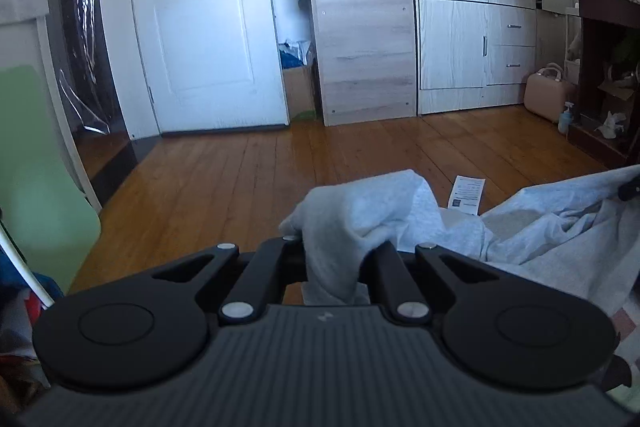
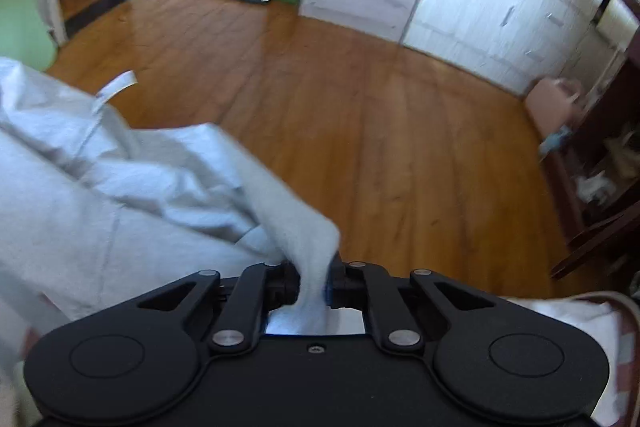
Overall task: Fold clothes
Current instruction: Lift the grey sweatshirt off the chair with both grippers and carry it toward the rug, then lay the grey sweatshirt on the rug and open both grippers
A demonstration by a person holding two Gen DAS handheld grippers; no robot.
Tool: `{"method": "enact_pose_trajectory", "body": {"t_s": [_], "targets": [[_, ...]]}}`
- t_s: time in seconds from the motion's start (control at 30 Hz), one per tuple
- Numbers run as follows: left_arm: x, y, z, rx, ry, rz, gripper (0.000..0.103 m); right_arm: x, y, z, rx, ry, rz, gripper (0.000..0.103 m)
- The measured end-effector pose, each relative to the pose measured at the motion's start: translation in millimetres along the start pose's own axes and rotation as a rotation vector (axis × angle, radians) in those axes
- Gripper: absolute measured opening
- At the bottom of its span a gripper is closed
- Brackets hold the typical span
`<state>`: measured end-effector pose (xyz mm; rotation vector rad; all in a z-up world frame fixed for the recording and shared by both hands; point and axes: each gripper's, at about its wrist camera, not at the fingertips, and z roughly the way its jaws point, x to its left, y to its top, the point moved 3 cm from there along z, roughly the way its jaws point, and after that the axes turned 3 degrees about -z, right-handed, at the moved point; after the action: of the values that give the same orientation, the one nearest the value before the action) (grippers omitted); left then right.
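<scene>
Two grippers are seen clamped on one grey garment, which is held above the wooden floor. In the left wrist view, the left gripper is pressed together on a bunched fold of the cloth, which is draped over the fingertips and trails off to the right. A paper slip is noted on the floor beyond it. In the right wrist view, the right gripper is pinched on a narrow fold of the garment, the rest being spread to the left. A white tag is seen on its upper edge.
</scene>
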<state>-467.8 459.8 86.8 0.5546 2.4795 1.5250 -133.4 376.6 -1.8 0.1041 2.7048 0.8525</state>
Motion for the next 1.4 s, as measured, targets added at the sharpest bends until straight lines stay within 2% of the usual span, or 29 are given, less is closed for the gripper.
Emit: {"method": "enact_pose_trajectory", "body": {"t_s": [0.1, 0.2, 0.27, 0.33, 0.4, 0.53, 0.67, 0.7, 0.8, 0.87, 0.9, 1.0, 1.03, 1.1, 1.13, 1.17, 1.23, 1.27, 1.3, 1.33, 1.4], "targets": [[-6, -15, 29, 0.035, -0.022, -0.032, 0.004, -18, 17, 26, 0.002, -0.094, 0.043, 0.007], [-19, -38, 58, 0.085, -0.072, -0.068, 0.005, -42, 21, 51, -0.005, -0.142, 0.151, 0.009], [-29, -62, 82, 0.145, -0.121, -0.101, 0.007, -47, 12, 71, -0.005, -0.126, 0.22, 0.023], [-38, -87, 104, 0.206, -0.167, -0.134, 0.008, -51, 1, 92, -0.002, -0.093, 0.277, 0.026], [-46, -114, 127, 0.275, -0.2, -0.161, 0.008, -47, -17, 114, 0.006, 0.001, 0.29, 0.026], [-51, -159, 154, 0.387, -0.25, -0.184, 0.008, -6, -52, 134, 0.013, 0.093, 0.126, 0.026], [-30, -172, 156, 0.435, -0.313, -0.311, 0.008, 39, -77, 135, 0.025, 0.25, 0.011, 0.026], [-24, -172, 155, 0.437, -0.348, -0.365, 0.008, 51, -81, 132, 0.024, 0.283, -0.022, 0.026], [-13, -174, 159, 0.432, -0.534, -0.564, 0.006, 87, -89, 124, 0.003, 0.367, -0.136, 0.031], [-10, -177, 164, 0.431, -0.624, -0.658, 0.006, 114, -94, 119, -0.001, 0.432, -0.254, 0.043], [-13, -180, 165, 0.441, -0.633, -0.658, 0.006, 127, -97, 119, -0.002, 0.447, -0.311, 0.048], [-24, -185, 164, 0.477, -0.699, -0.681, 0.005, 161, -95, 124, -0.023, 0.443, -0.419, 0.049], [-27, -186, 162, 0.478, -0.729, -0.691, 0.005, 170, -94, 127, -0.041, 0.428, -0.423, 0.052], [-31, -185, 158, 0.458, -0.778, -0.706, 0.005, 188, -92, 134, -0.078, 0.398, -0.433, 0.066], [-32, -184, 156, 0.448, -0.802, -0.715, 0.005, 197, -90, 137, -0.097, 0.383, -0.437, 0.077], [-33, -184, 156, 0.437, -0.821, -0.721, 0.005, 205, -89, 140, -0.118, 0.349, -0.451, 0.079], [-33, -181, 153, 0.408, -0.821, -0.703, 0.005, 216, -88, 147, -0.167, 0.23, -0.498, 0.073], [-32, -180, 150, 0.391, -0.817, -0.69, 0.005, 221, -87, 151, -0.191, 0.171, -0.521, 0.066], [-31, -178, 148, 0.374, -0.813, -0.677, 0.005, 219, -84, 151, -0.207, 0.145, -0.5, 0.038], [-29, -177, 147, 0.356, -0.806, -0.665, 0.005, 207, -78, 147, -0.213, 0.161, -0.424, 0.001], [-23, -174, 144, 0.318, -0.767, -0.634, 0.008, 181, -66, 138, -0.235, 0.172, -0.282, 0.002]]}}
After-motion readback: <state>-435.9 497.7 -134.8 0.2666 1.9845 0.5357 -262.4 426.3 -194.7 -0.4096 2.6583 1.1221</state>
